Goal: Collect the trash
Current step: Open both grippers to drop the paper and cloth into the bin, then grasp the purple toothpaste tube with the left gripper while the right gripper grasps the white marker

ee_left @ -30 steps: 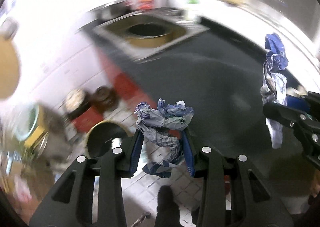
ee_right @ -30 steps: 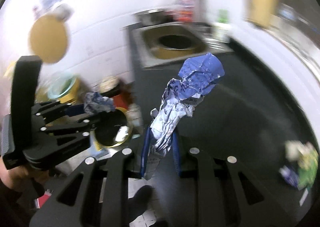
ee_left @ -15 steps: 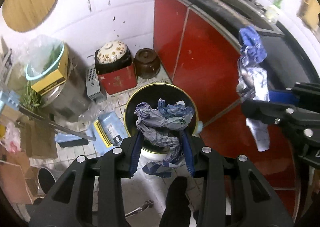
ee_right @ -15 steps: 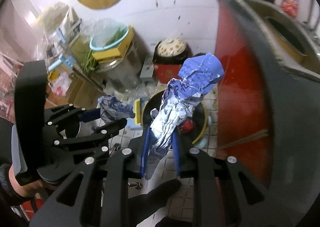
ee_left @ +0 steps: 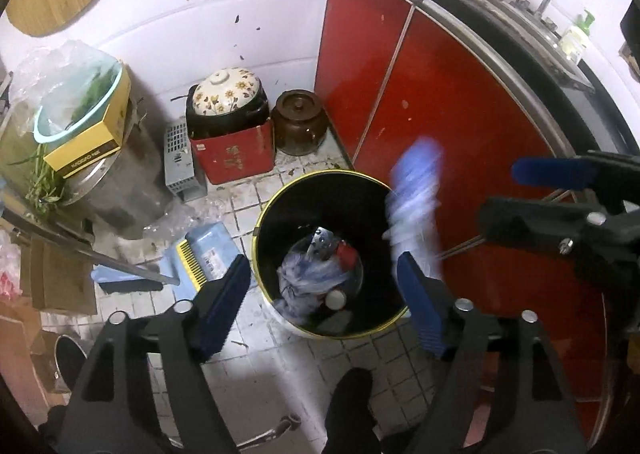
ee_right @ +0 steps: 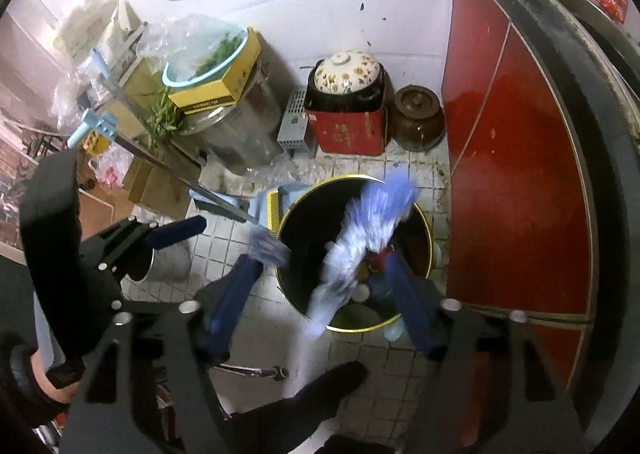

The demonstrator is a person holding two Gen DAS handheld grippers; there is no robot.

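A black trash bin with a yellow rim [ee_left: 280, 198] [ee_right: 428, 230] stands on the tiled floor below both grippers. My left gripper [ee_left: 324, 298] is open and empty above it; a crumpled blue-white wrapper [ee_left: 308, 278] lies inside the bin. My right gripper [ee_right: 324, 286] is open; a long blue-white wrapper [ee_right: 360, 242], motion-blurred, is falling between its fingers toward the bin, and also shows in the left wrist view [ee_left: 412, 206]. The right gripper also shows at the right of the left wrist view [ee_left: 560, 198], and the left gripper at the left of the right wrist view [ee_right: 160, 242].
Red cabinet doors [ee_left: 440, 102] stand right of the bin. A red box with a flowered pot [ee_left: 228, 122], a brown jar [ee_left: 300, 122], a steel drum with a yellow box [ee_left: 80, 142], and a blue dustpan [ee_left: 204, 254] crowd the floor behind and left.
Both grippers opened over the bin. The crumpled wrapper dropped from the left gripper into the bin; the long wrapper left the right gripper's hold and is falling.
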